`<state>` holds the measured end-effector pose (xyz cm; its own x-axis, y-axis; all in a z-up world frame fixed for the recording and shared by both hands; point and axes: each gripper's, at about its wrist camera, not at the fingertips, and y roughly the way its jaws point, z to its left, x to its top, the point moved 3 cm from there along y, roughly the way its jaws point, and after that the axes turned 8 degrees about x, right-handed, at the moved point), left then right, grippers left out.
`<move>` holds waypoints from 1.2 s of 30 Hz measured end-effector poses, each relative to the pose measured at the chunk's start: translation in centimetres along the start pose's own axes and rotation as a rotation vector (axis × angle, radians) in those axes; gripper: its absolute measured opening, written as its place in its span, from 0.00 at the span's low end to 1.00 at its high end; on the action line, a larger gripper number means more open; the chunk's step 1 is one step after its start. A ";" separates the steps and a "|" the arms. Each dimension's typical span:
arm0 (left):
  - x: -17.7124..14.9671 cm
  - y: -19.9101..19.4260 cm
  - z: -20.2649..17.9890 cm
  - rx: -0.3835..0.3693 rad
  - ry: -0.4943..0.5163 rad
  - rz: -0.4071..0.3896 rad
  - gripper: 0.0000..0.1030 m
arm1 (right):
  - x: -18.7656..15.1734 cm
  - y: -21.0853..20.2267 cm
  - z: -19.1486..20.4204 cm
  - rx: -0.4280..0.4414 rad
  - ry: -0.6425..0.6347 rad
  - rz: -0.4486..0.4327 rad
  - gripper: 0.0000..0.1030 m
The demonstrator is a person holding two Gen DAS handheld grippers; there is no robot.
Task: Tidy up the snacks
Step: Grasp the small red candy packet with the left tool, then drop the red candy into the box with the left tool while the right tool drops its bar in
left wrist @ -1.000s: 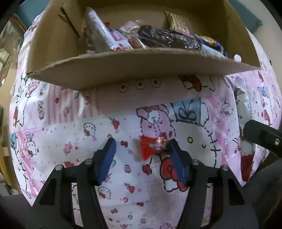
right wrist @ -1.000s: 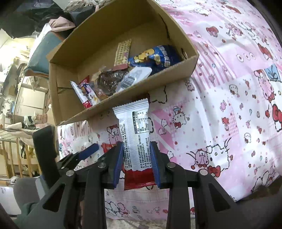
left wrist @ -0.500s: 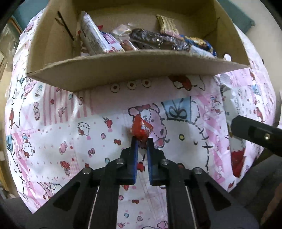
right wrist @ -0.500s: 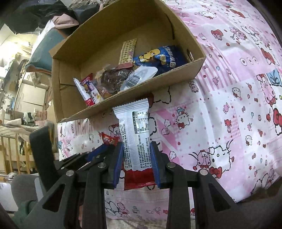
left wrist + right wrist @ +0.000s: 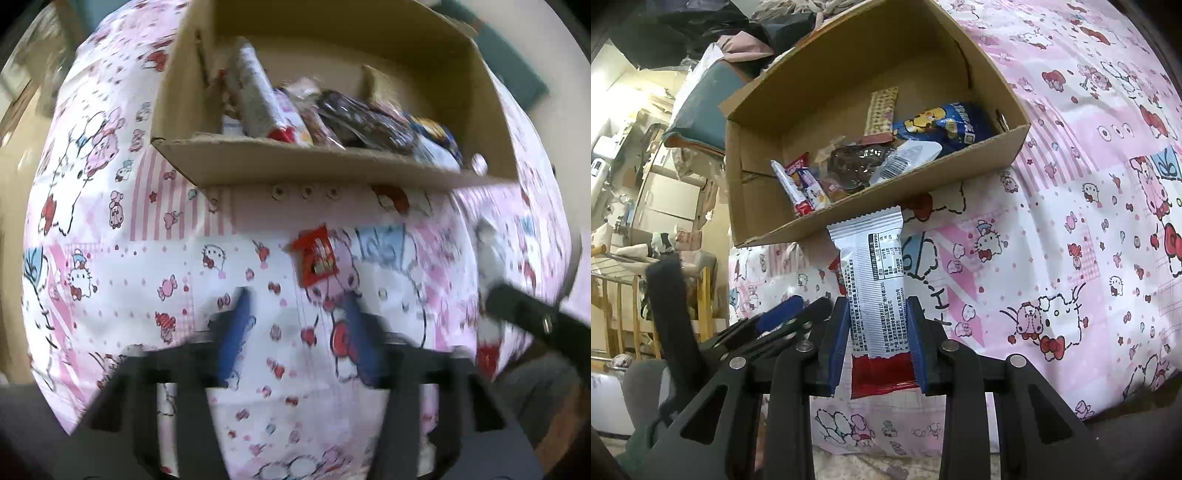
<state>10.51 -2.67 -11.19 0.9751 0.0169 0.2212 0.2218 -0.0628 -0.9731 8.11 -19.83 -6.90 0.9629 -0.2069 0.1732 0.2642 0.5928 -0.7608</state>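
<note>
My left gripper (image 5: 295, 299) is blurred and its jaws are opening, with only the patterned cloth between the blue pads (image 5: 236, 325). A small red candy packet (image 5: 316, 254) sits just beyond the fingertips, free of them, short of the cardboard box (image 5: 332, 173). In the right wrist view that red packet (image 5: 836, 267) peeks out behind the bar. My right gripper (image 5: 876, 302) is shut on a white snack bar with a red end (image 5: 875, 280), held upright in front of the box's (image 5: 886, 192) near wall. The left gripper (image 5: 783, 314) shows at lower left there.
The box holds several snacks, among them a blue bag (image 5: 942, 125), a dark wrapper (image 5: 857, 162) and a tan bar (image 5: 882, 110). A pink cartoon-cat cloth (image 5: 1071, 221) covers the surface. A teal cushion (image 5: 698, 107) and a wooden rack (image 5: 624, 321) lie to the left.
The left gripper shut on the red packet, rose with it toward the box, then opened again; the packet is now loose ahead of its tips. The right gripper kept still with its bar.
</note>
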 end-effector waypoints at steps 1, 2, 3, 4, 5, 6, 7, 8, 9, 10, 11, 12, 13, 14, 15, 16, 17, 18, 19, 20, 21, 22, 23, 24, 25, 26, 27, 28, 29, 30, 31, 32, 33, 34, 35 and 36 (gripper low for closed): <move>0.2 0.2 -0.2 0.002 -0.008 -0.006 0.51 | 0.1 -0.1 -0.1 0.001 0.005 -0.004 0.31; 0.6 0.6 -0.8 -0.002 -0.011 -0.005 0.51 | 0.2 -0.3 -0.3 0.000 0.013 -0.012 0.31; 1.0 1.0 -1.4 0.005 -0.016 0.000 0.51 | 0.4 -0.5 -0.6 0.002 0.026 -0.019 0.31; 1.3 1.5 -1.7 0.034 -0.025 0.002 0.51 | 0.5 -0.7 -0.8 0.005 0.039 -0.026 0.31; 1.6 2.0 -1.7 0.053 -0.034 0.001 0.51 | 0.6 -0.8 -1.0 0.006 0.047 -0.031 0.31; 1.7 2.5 -1.7 0.069 -0.044 0.006 0.48 | 0.6 -0.9 -1.2 0.008 0.054 -0.034 0.31; 1.8 3.2 -1.9 0.072 -0.044 0.017 0.14 | 0.6 -1.0 -1.3 0.009 0.060 -0.036 0.31; 1.9 3.7 -2.1 0.072 -0.028 0.038 0.13 | 0.7 -1.0 -1.3 0.010 0.062 -0.036 0.31; 1.7 3.7 -2.1 0.077 -0.021 0.046 0.12 | 0.7 -1.1 -1.3 0.011 0.060 -0.038 0.31; 1.2 3.2 -2.0 0.077 -0.017 0.056 0.12 | 0.7 -1.2 -1.2 0.013 0.057 -0.038 0.31; 0.8 2.9 -2.1 0.067 -0.012 0.071 0.12 | 0.7 -1.2 -1.1 0.014 0.051 -0.038 0.31; 0.3 2.2 -2.0 0.059 -0.007 0.078 0.12 | 0.7 -1.2 -0.9 0.014 0.045 -0.037 0.31; -0.2 1.4 -1.8 0.061 0.003 0.074 0.12 | 0.7 -1.2 -0.8 0.019 0.042 -0.034 0.31; -0.7 0.5 -1.8 0.060 0.014 0.066 0.12 | 0.7 -1.1 -0.7 0.025 0.042 -0.031 0.31; -0.9 -0.4 -1.5 0.053 0.016 0.059 0.12 | 0.7 -1.1 -0.6 0.029 0.039 -0.029 0.31; -1.2 -1.5 -1.2 0.044 0.020 0.048 0.12 | 0.7 -1.1 -0.3 0.032 0.032 -0.027 0.31; -1.2 -2.2 -1.1 0.038 0.021 0.041 0.12 | 0.7 -1.1 0.0 0.036 0.024 -0.025 0.31; -1.3 -3.0 -0.8 0.035 0.016 0.029 0.12 | 0.6 -1.1 0.1 0.040 0.020 -0.024 0.31; -1.3 -4.0 -0.4 0.034 0.015 0.015 0.12 | 0.6 -1.3 0.4 0.047 0.014 -0.025 0.31; -1.1 -5.0 -0.1 0.035 0.022 -0.002 0.12 | 0.7 -1.5 0.6 0.048 0.007 -0.032 0.31; -0.8 -5.8 0.0 0.033 0.031 -0.016 0.12 | 0.7 -1.9 0.8 0.046 -0.002 -0.048 0.31; -0.3 -6.7 0.1 0.033 0.046 -0.038 0.12 | 1.0 -2.4 1.2 0.050 -0.014 -0.072 0.31; 0.2 -7.5 0.4 0.035 0.055 -0.058 0.12 | 1.3 -2.9 1.5 0.065 -0.027 -0.099 0.31; 1.1 -8.2 0.7 0.041 0.058 -0.085 0.12 | 1.7 -3.4 1.9 0.078 -0.035 -0.118 0.31; 2.1 -8.8 1.1 0.047 0.053 -0.112 0.12 | 2.1 -3.7 2.2 0.086 -0.043 -0.135 0.31; 3.0 -9.3 1.3 0.047 0.045 -0.131 0.12 | 2.6 -4.0 2.5 0.087 -0.052 -0.149 0.31; 3.6 -9.6 1.6 0.044 0.036 -0.143 0.12 | 3.0 -4.1 2.7 0.086 -0.059 -0.156 0.31; 4.4 -10.0 2.0 0.039 0.023 -0.154 0.12 | 3.3 -4.2 2.8 0.085 -0.064 -0.159 0.31; 5.0 -9.9 1.9 0.039 0.016 -0.162 0.12 | 3.8 -4.2 3.0 0.081 -0.071 -0.162 0.31; 5.6 -10.0 2.0 0.040 0.010 -0.169 0.12 | 4.2 -4.1 3.1 0.078 -0.074 -0.165 0.31; 6.4 -10.2 2.3 0.040 0.003 -0.180 0.12 | 4.7 -4.1 3.2 0.082 -0.074 -0.170 0.31; 6.9 -10.1 2.0 0.045 0.000 -0.186 0.12 | 5.2 -4.1 3.3 0.088 -0.077 -0.176 0.31; 7.6 -10.0 2.0 0.050 0.000 -0.192 0.12 | 5.6 -4.1 3.4 0.089 -0.082 -0.179 0.31; 8.0 -10.2 2.2 0.053 0.002 -0.197 0.12 | 6.1 -4.1 3.6 0.088 -0.090 -0.184 0.31; 8.6 -10.2 2.2 0.055 0.004 -0.201 0.12 | 6.7 -3.9 3.8 0.089 -0.100 -0.187 0.31; 9.0 -10.1 2.2 0.056 0.004 -0.205 0.12 | 7.1 -3.9 3.9 0.092 -0.107 -0.190 0.31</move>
<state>17.09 0.30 0.48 0.9097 0.0194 0.4148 0.4149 -0.0030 -0.9099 14.14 -20.54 -0.26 0.8942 -0.2408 0.3774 0.4408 0.6205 -0.6486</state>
